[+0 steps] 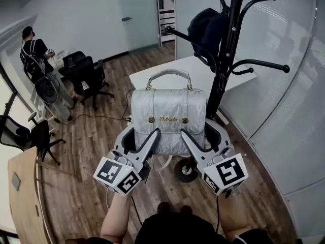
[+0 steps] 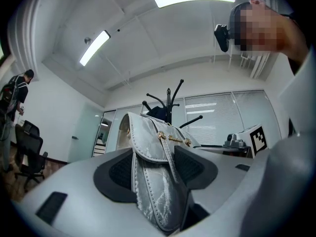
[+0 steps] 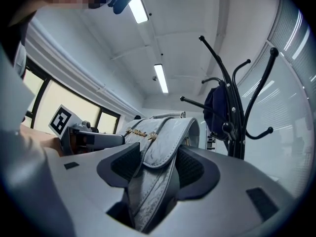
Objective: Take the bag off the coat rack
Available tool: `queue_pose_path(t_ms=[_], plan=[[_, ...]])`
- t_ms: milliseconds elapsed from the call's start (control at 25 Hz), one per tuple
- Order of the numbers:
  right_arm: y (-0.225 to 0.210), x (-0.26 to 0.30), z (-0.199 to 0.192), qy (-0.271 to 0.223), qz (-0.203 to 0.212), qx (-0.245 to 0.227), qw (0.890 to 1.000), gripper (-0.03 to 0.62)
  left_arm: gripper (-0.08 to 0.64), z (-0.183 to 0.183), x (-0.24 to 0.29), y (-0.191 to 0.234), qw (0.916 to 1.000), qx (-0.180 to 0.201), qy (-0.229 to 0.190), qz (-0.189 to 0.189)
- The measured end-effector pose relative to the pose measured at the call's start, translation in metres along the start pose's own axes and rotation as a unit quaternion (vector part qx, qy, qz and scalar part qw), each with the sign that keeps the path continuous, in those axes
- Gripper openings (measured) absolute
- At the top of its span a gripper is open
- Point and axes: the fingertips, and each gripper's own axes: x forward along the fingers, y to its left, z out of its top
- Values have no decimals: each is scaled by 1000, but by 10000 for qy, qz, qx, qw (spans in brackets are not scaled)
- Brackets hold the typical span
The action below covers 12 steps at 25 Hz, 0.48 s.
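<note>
Left gripper (image 1: 138, 136) clamps silver bag (image 1: 168, 111) at lower left edge; right gripper (image 1: 203, 136) clamps lower right edge. Bag upright, handle unhooked, near coat rack (image 1: 229, 44).

1. The left gripper (image 1: 139, 136) clamps the silver handbag (image 1: 169, 105) at its left end, pads pressing both faces.
2. The right gripper (image 1: 202, 135) clamps the right end likewise.
3. The left forearm (image 1: 116, 217) and right forearm (image 1: 229, 218) extend forward, side by side.

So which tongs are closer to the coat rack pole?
Right. The right tongs, clamped on the right end of the silver handbag, sit just beside the coat rack pole. The left tongs grip the other end, farther away.
</note>
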Motion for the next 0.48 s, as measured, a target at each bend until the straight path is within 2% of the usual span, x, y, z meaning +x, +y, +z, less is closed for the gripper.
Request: queue_pose_path(t_ms=[200,480], plan=[[-1,14,-40,255,106,173,9995,241,245,-40,-1,18,9993,-260,156,235],[-3,34,-89,452,125,437,9979,239,245,-83,3,42,9985,-236,355,354]])
